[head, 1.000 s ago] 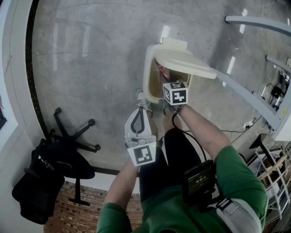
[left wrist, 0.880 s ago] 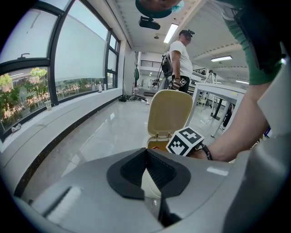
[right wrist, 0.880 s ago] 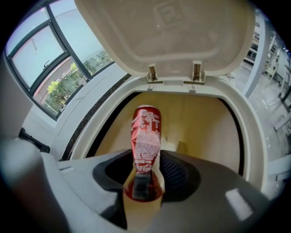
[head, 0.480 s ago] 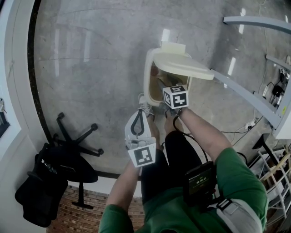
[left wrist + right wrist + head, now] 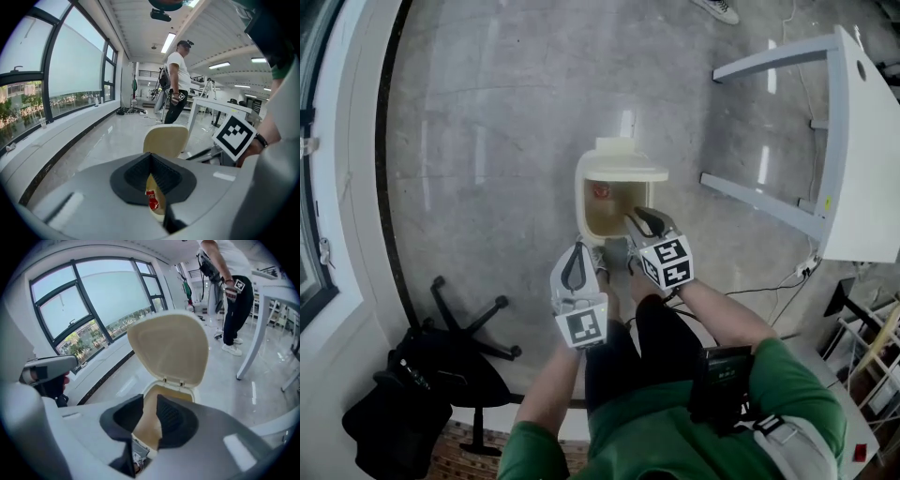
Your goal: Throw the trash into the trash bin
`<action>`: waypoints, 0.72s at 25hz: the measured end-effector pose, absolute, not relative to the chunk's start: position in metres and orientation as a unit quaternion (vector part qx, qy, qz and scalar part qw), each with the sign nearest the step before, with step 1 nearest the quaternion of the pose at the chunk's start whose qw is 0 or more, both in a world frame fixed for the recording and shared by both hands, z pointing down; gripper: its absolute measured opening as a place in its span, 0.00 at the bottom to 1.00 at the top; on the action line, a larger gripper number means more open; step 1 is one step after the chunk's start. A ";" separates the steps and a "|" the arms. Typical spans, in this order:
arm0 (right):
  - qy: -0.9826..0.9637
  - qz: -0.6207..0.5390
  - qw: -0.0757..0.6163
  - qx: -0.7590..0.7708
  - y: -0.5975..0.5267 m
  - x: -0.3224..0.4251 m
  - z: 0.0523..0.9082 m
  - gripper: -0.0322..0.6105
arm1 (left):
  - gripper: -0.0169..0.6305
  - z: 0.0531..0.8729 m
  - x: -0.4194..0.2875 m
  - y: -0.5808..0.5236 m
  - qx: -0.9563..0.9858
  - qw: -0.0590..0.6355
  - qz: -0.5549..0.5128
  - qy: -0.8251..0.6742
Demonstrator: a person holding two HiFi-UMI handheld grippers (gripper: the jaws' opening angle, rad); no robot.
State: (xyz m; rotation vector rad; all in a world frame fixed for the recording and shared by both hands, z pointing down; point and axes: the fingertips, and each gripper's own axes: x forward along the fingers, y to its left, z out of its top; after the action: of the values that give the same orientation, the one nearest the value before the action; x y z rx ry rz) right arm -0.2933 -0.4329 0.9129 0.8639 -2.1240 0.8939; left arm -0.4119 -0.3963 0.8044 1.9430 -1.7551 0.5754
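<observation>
1. Mostly grey polished floor fills the head view; windows run along 1 side in both gripper views.
2. White table stands at the right, well apart from the bin.
3. Person in a green top stands over the bin, 1 gripper in each hand; a 2nd person stands far back in the room.
4. Black office chair sits at lower left, away from the work.
5. Cream trash bin stands on the floor just ahead of the person's feet, lid tipped up and back, mouth uncovered.
6. Right gripper hangs above the bin's near rim, pointing down into it. Its jaws stand apart with a clear gap and have just been closing; nothing sits between them, only the bin's inside shows through.
7. Left gripper hangs beside the bin's near left corner, tips pressed together, pinching nothing.
8. Red trash lies inside the bin, against the far wall, also seen past the left jaws.
</observation>
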 end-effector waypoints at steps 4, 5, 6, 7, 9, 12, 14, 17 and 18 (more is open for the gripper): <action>-0.825 0.313 0.300 0.362 -0.452 -0.285 0.854 0.11 | 0.03 0.770 -0.406 -0.424 0.725 0.199 0.184 -0.633; -0.827 0.308 0.293 0.368 -0.454 -0.282 0.839 0.09 | 0.03 0.758 -0.403 -0.428 0.730 0.192 0.173 -0.633; -0.829 0.302 0.286 0.374 -0.455 -0.279 0.823 0.08 | 0.03 0.746 -0.400 -0.431 0.734 0.186 0.168 -0.631; -0.831 0.297 0.278 0.380 -0.455 -0.277 0.806 0.07 | 0.03 0.735 -0.397 -0.432 0.739 0.180 0.168 -0.627; -0.835 0.287 0.261 0.390 -0.456 -0.273 0.773 0.06 | 0.03 0.710 -0.391 -0.433 0.748 0.168 0.164 -0.620; -0.842 0.272 0.236 0.402 -0.455 -0.268 0.724 0.05 | 0.03 0.672 -0.382 -0.433 0.759 0.153 0.160 -0.612; -0.847 0.259 0.219 0.409 -0.455 -0.266 0.693 0.05 | 0.03 0.648 -0.381 -0.432 0.764 0.129 0.158 -0.612; -0.856 0.238 0.194 0.416 -0.454 -0.266 0.646 0.05 | 0.03 0.610 -0.382 -0.434 0.767 0.111 0.141 -0.616; -0.859 0.230 0.186 0.418 -0.454 -0.266 0.631 0.05 | 0.03 0.598 -0.382 -0.434 0.769 0.102 0.133 -0.617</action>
State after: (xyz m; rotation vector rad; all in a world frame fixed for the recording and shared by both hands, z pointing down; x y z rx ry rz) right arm -0.2659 -0.4538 0.6308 1.1769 -2.4189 0.6464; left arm -0.3823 -0.4344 0.5982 2.2707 -1.8217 0.3936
